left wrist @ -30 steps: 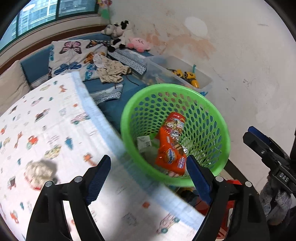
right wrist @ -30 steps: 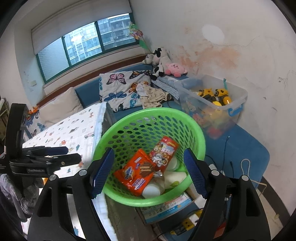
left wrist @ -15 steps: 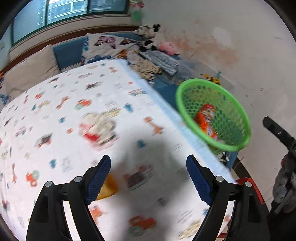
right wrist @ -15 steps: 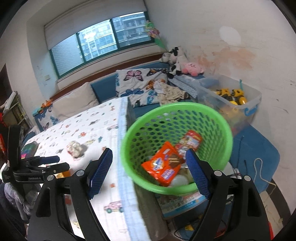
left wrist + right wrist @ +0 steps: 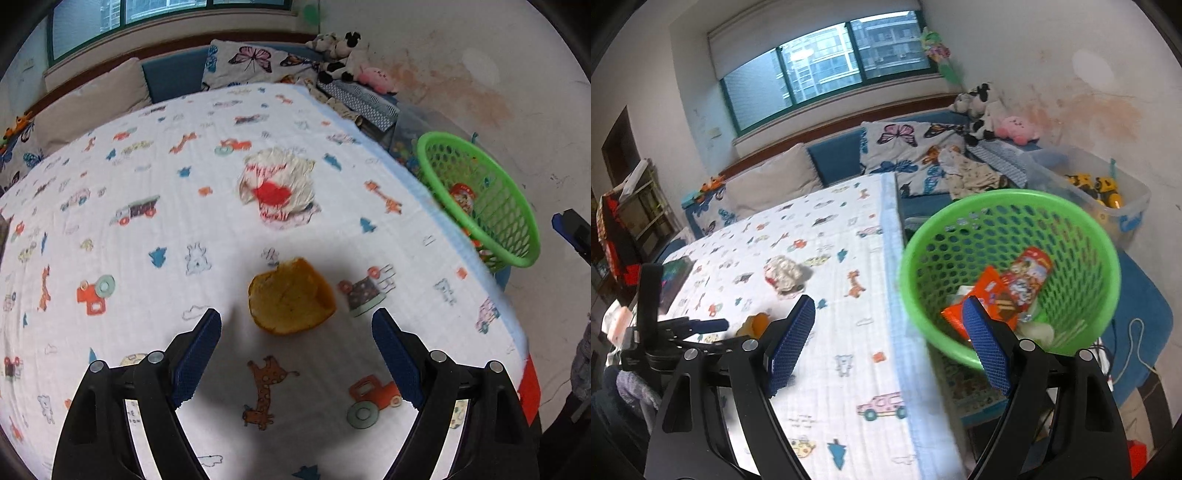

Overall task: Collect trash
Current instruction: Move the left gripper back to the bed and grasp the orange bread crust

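A piece of orange peel (image 5: 291, 297) lies on the cartoon-print cover, just ahead of my left gripper (image 5: 296, 325). That gripper is open, points down at the peel and has nothing between its pads. A crumpled white-and-red wrapper (image 5: 279, 188) lies farther back. The green basket (image 5: 476, 199) stands off the cover's right edge. In the right wrist view my right gripper (image 5: 888, 301) is open and empty, between the cover's edge and the basket (image 5: 1008, 194). The basket holds an orange packet (image 5: 986, 295), a red packet (image 5: 1030, 273) and something white. The peel (image 5: 757, 323) and wrapper (image 5: 783, 271) show at left.
The printed cover (image 5: 147, 221) spans a raised surface with a blue right edge. A clear bin of toys (image 5: 1100, 192) stands behind the basket by the wall. Pillows (image 5: 908, 155) and plush toys (image 5: 1015, 129) line the bench under the window. A dark flat object (image 5: 674, 273) lies far left.
My left gripper swung from over the basket to over the cover and dropped toward the orange peel. The right gripper shifted left, so the basket now sits right of it.
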`<state>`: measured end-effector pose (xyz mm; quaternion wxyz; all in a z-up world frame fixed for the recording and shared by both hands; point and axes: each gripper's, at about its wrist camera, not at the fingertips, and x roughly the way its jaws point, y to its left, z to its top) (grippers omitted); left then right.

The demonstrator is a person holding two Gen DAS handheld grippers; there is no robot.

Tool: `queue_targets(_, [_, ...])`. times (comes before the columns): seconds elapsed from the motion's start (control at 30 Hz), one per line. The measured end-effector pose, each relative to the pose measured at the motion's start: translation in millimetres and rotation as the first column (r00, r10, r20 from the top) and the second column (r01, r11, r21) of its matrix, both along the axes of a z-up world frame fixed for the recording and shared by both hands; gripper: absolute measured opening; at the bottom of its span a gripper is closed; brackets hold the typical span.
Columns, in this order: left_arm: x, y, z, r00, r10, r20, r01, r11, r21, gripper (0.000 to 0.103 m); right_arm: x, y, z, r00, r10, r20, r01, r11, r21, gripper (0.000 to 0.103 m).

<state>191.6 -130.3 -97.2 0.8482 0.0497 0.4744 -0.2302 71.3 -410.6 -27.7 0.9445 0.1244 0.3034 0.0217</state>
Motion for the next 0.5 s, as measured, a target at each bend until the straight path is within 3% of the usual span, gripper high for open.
queue_targets(0.33, [7.8,-4.9,-13.8,1.0,0.025,-0.003,-0.025,0.999,0.032,0.08,8.2,15.9,-5.9,0.999,0.034,-0.015,-0.034,0.999,0.005,0.082])
queue_targets(0.5, [10.0,-7.3,-16.0,0.999,0.032,0.01,-0.033,0.998,0.046,0.073,10.9,20.3,-8.0,0.999,0.043,-0.024,-0.043,0.999,0.004,0.082])
